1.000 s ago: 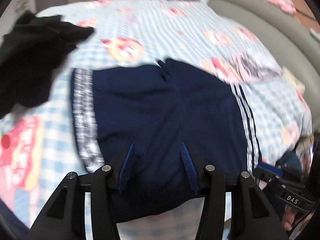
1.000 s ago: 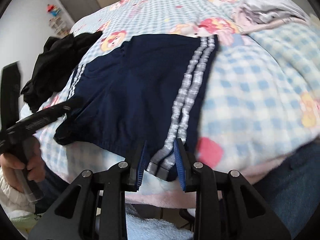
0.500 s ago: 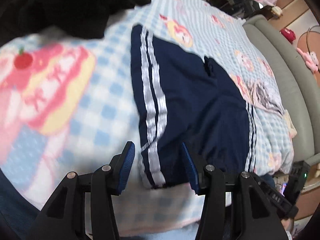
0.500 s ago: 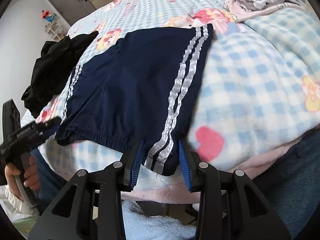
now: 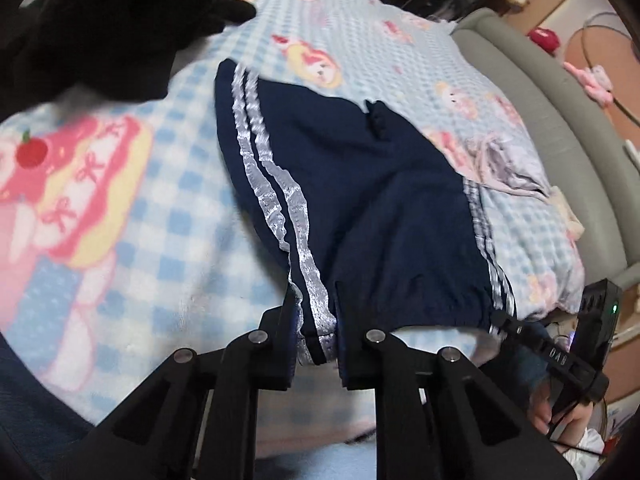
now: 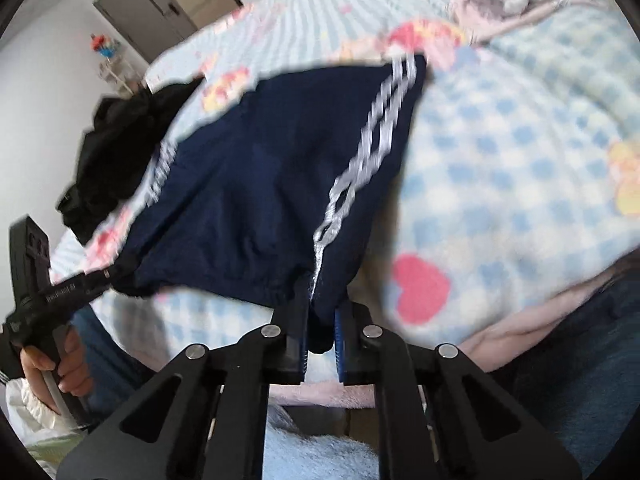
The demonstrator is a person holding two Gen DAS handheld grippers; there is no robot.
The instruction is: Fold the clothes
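Left wrist view: one pair of shorts [image 5: 360,200]; left tongs [image 5: 316,316] closing on its waistband; right tongs [image 6: 320,320] clamp it.

I saw the shorts [image 5: 360,184] as thin, smooth navy cloth, matt, with glossy silvery side stripes [image 5: 280,200] that caught the light and a puckered waistband. The blanket [image 5: 160,216] under them looked soft and fleecy, its checked print matt. The black garment [image 5: 104,28] was dull cloth. Both grippers [image 5: 316,332] [image 6: 320,334] were matt black plastic with shiny metal pins; the right one's pads [image 6: 339,340] were ribbed blue.
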